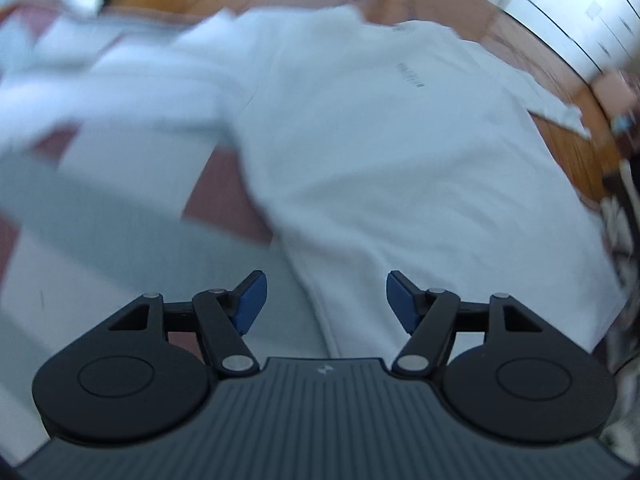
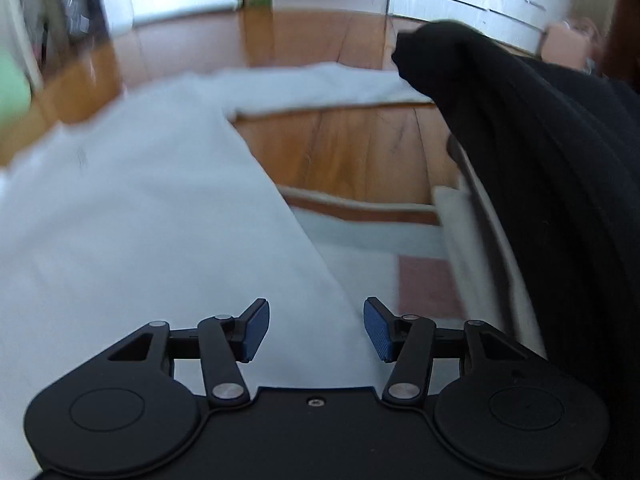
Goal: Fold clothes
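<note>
White T-shirt (image 1: 380,152) lies spread flat under both my cameras, on a pale cloth (image 2: 372,256) with a reddish patch that covers part of a wooden floor (image 2: 352,152). Both views are smeared with motion blur, so fine detail is poor.

Left wrist view: my left gripper (image 1: 322,300) hangs above the shirt's near hem, fingers (image 1: 250,300) spread wide with nothing between the blue pads. A small line of dark print shows on the shirt's chest, unreadable. One sleeve reaches out at upper left, the other at right onto bare wood. White cabinet fronts (image 1: 580,20) curve along the upper right.

Right wrist view: my right gripper (image 2: 316,330) is over the shirt's side edge, fingers (image 2: 378,330) apart and empty. The shirt body fills the left of this view; a sleeve stretches across the wood farther off. A black garment (image 2: 540,160) drapes down the right side, close to the lens, over a pale rail. I cannot tell what it hangs from.
</note>
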Available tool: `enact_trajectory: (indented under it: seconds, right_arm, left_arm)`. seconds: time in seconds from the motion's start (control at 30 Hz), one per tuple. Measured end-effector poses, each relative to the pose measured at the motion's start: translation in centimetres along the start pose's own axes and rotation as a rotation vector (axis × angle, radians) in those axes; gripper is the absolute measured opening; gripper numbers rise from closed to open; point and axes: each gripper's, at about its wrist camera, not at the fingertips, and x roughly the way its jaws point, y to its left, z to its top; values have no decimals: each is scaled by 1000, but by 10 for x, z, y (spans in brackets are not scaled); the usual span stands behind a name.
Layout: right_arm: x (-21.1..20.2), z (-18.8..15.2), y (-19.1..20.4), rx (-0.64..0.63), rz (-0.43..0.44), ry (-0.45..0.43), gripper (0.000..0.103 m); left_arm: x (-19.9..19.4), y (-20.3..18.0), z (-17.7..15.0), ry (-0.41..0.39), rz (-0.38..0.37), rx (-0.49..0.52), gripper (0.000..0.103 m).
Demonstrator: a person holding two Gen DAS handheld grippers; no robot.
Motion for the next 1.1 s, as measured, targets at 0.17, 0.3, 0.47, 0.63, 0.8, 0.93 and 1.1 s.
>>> enact_trajectory:
  seconds: [0.17,0.3,0.47,0.63,0.8,0.93,1.1]
  right_arm:
    - [5,-24,-25,56,69,78,60]
    - [21,-49,-3,-95,-49,169,63]
    - [34,-47,-5,-68,-95,161,81]
    - [6,-43,-17,-17,-3,90,5]
    - [-41,-43,16,-217,-370,-159,1]
    - [-22,-65,-10,-161,-354,30,0]
    - [-25,-64,-4,-67,-122,79,40]
  left_arm:
    - [8,-4,-20,102,-53,-30,68]
    - [23,-26,-33,211,-90,56,69]
    - [31,-57,-48,227,-41,247,67]
    - [29,-62,-55,207,-51,222,63]
    - [13,-56,-56,202,-148,147,7]
    - [-8,-62,-67,164,-109,221,6]
    - [3,-61,-76,260,-75,199,16]
